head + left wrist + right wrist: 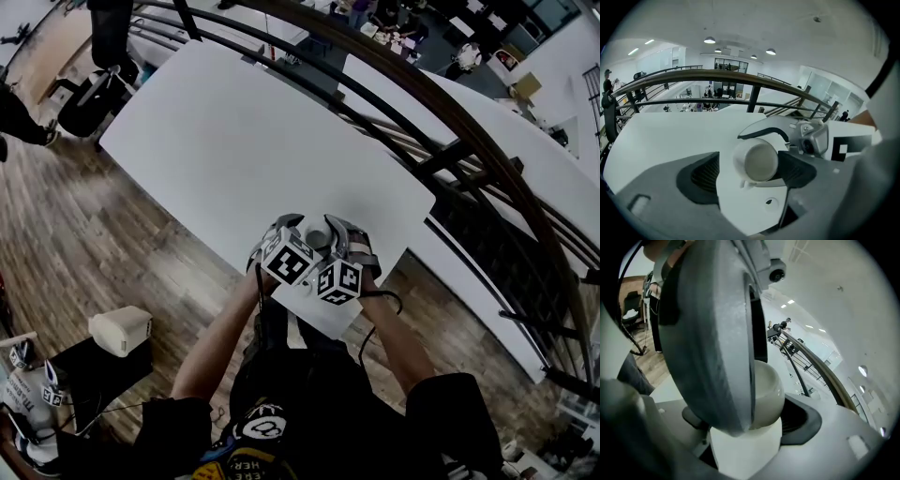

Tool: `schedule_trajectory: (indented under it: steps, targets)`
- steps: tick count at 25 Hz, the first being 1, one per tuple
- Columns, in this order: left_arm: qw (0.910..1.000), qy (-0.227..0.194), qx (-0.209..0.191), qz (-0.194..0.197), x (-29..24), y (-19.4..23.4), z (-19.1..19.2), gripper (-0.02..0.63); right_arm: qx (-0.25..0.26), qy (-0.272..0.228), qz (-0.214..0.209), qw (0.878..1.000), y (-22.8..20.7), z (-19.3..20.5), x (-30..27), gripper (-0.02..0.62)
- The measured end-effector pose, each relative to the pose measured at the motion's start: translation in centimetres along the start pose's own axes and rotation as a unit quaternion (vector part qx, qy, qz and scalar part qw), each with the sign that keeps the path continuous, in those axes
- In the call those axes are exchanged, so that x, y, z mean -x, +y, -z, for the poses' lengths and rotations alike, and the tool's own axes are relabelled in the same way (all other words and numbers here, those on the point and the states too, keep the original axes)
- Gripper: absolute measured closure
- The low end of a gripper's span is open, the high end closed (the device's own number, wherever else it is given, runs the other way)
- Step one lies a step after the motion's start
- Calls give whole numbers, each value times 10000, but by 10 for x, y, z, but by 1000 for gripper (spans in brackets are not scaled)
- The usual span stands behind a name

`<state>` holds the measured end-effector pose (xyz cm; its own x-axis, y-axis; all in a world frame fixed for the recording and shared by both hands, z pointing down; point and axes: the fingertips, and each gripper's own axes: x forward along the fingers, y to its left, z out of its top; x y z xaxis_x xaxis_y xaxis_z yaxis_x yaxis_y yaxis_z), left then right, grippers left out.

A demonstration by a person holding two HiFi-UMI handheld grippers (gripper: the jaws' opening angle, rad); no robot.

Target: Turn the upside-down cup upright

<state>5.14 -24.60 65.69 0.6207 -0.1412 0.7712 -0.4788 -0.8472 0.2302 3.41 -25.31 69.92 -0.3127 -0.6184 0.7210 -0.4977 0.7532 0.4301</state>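
Two grippers meet over the near corner of the white table (244, 141), very close to each other. The cup (319, 240) is between them, low over the tabletop and just in front of the person. The left gripper (298, 234) and the right gripper (343, 246) both point toward it, and their marker cubes are almost touching.

In the left gripper view, the jaws of this gripper stand spread. The cup is between them with one round end turned to the camera (base or mouth, I cannot tell which). It rests against the right-hand pad (797, 169), while the left-hand pad (704, 174) is apart from it, with bare table showing in the gap. Part of the right gripper curves just behind the cup.

In the right gripper view, these jaws also stand wide apart. The rounded white wall of the cup is between them, very near the ribbed pad (799, 418) on the right side; if they really touch, I cannot say. One grey jaw of the left gripper fills the front of this view and covers the other side of the cup, so the second pad is mostly hidden.

Beyond the far edge of the table runs a dark railing (469, 122), and brown wooden floor (84, 234) lies beside the table.
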Motion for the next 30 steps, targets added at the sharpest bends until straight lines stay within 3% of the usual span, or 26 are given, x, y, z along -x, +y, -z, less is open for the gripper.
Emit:
schedule_trajectory:
  steps: [1, 3, 4, 6, 9, 11, 13, 19, 21, 23, 25, 27, 30]
  targets:
    - [10000, -6, 48, 68, 2, -1, 0, 202, 97, 58, -16, 9999, 0, 0, 2, 202]
    - [9970, -149, 534, 535, 5, -7, -1, 212, 220, 71, -132, 9996, 0, -3, 7, 202]
    - [9924, -290, 843, 846, 7, -10, -1, 271, 340, 53, -223, 9992, -1, -4, 9, 202]
    - [9829, -600, 1222, 1241, 12, -12, -2, 275, 687, 51, -411, 9968, 0, -6, 13, 202]
    - [9713, -1049, 1517, 1503, 19, -11, -2, 279, 1001, 177, -636, 9928, 2, -9, 18, 202]
    - [9575, -1398, 1747, 1818, 24, -12, -3, 281, 1122, 281, -847, 9897, 3, -11, 23, 202]
    - [9347, -1813, 2060, 2258, 33, -11, -4, 281, 1261, 342, -1164, 9846, 4, -16, 31, 199]
    - [8471, -2918, 2995, 3279, 55, -2, -1, 282, 1563, 79, -2067, 9658, 6, -39, 51, 199]
    - [8193, -3205, 3241, 3478, 61, 4, -3, 284, 1328, -283, -2202, 9660, 0, -50, 57, 199]
    - [8020, -3383, 3414, 3547, 67, 10, -5, 284, 919, -772, -2253, 9669, -7, -62, 62, 201]
    - [7945, -3470, 3503, 3545, 72, 16, -5, 284, 259, -1349, -2325, 9629, -16, -75, 71, 201]
    - [7886, -3558, 3546, 3547, 76, 20, -4, 285, -573, -1892, -2397, 9505, -28, -83, 79, 201]
    - [7810, -3721, 3575, 3518, 81, 26, -10, 285, -2121, -2422, -2430, 9150, -58, -74, 84, 215]
